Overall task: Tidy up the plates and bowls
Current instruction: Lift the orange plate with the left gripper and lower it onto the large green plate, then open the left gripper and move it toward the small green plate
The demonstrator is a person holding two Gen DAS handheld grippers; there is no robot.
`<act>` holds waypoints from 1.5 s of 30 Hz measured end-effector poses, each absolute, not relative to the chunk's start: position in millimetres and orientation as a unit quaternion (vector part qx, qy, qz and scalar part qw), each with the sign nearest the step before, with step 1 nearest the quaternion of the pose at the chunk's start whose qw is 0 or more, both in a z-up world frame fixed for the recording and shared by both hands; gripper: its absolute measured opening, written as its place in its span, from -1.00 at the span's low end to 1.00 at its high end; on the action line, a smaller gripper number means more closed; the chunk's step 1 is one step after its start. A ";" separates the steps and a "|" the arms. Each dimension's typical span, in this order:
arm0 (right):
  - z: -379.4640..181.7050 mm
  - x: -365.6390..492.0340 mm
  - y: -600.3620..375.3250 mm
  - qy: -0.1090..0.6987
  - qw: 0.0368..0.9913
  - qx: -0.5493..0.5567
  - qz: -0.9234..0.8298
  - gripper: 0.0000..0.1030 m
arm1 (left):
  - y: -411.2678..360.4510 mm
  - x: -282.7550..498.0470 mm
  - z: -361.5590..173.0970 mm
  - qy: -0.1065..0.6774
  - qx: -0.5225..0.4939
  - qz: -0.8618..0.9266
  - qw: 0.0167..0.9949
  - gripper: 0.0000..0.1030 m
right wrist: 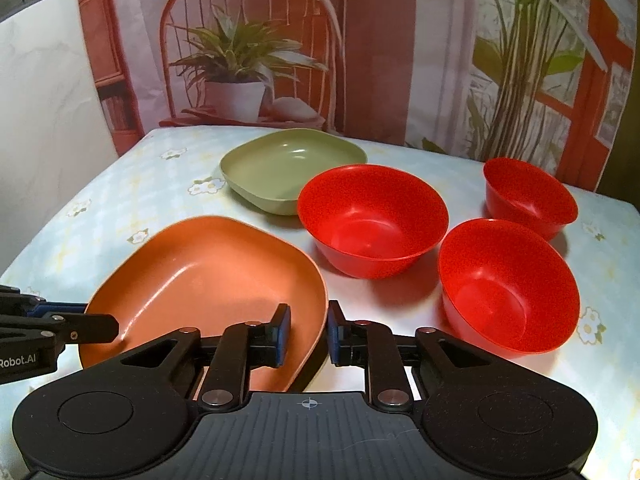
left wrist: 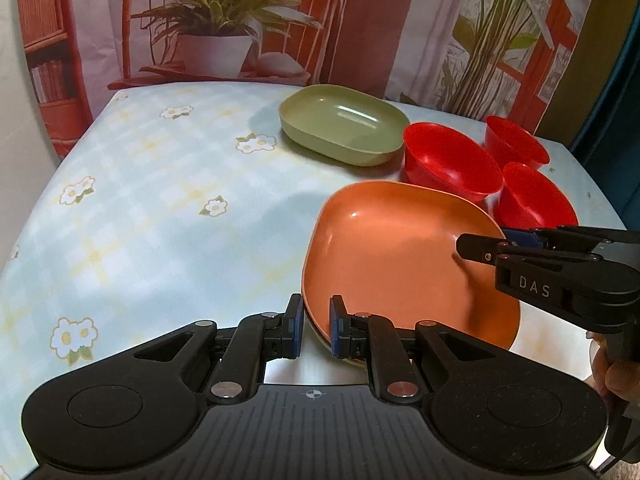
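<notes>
An orange plate (left wrist: pixel 400 256) (right wrist: pixel 208 280) lies at the near side of the table, with a paler rim showing under its near edge. My left gripper (left wrist: pixel 316 324) (right wrist: pixel 86 318) is shut on the plate's left rim. My right gripper (right wrist: pixel 308 332) (left wrist: pixel 492 244) straddles the right rim, one pad inside and one outside, and a gap shows at the inner pad, so it is open. A green plate (left wrist: pixel 344 124) (right wrist: pixel 292 164) sits farther back. Three red bowls (right wrist: pixel 372 216) (right wrist: pixel 528 196) (right wrist: pixel 508 284) stand apart to the right of the plates.
The table (left wrist: pixel 160 200) wears a pale blue flowered cloth, and its left half holds no dishes. Behind it hangs a printed backdrop (right wrist: pixel 248 60) of a chair and potted plants. A person's hand (left wrist: pixel 616 372) grips the right tool.
</notes>
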State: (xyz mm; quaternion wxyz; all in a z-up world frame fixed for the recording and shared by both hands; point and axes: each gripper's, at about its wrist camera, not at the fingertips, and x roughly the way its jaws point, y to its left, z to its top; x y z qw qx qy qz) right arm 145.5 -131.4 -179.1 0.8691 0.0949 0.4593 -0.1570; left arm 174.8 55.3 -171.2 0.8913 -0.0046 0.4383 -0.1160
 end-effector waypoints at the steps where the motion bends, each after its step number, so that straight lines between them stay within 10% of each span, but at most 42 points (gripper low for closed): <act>1: -178.8 145.1 -130.3 0.459 0.870 0.090 -0.157 -0.53 | 54.7 175.5 -171.4 0.439 -0.005 -0.116 0.891 -0.72; 45: -166.6 126.2 -135.7 0.448 0.871 0.120 -0.162 -0.57 | 56.8 182.8 -155.8 0.427 -0.012 -0.109 0.898 -0.70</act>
